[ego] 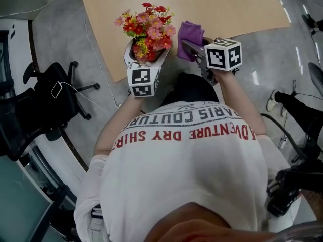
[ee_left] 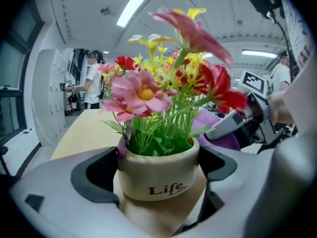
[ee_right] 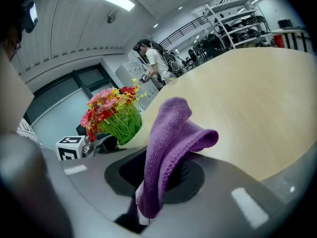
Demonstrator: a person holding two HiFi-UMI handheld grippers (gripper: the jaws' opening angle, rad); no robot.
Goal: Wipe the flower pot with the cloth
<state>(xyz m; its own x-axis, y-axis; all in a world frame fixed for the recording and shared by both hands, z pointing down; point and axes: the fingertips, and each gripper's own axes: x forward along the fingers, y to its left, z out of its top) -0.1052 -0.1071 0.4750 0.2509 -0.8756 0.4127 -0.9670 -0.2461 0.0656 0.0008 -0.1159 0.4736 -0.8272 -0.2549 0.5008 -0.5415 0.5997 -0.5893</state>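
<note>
A cream flower pot marked "Life", full of pink, red and yellow flowers, sits between the jaws of my left gripper, which is shut on its sides. In the head view the pot is held up at the table's near edge. My right gripper is shut on a purple cloth that stands up out of the jaws and folds over. The cloth hangs just right of the flowers, apart from the pot. From the right gripper view the flowers lie to the left.
A light wooden table stretches ahead. A black office chair stands at the left and dark equipment at the right on the grey floor. A person stands at the far end of the table.
</note>
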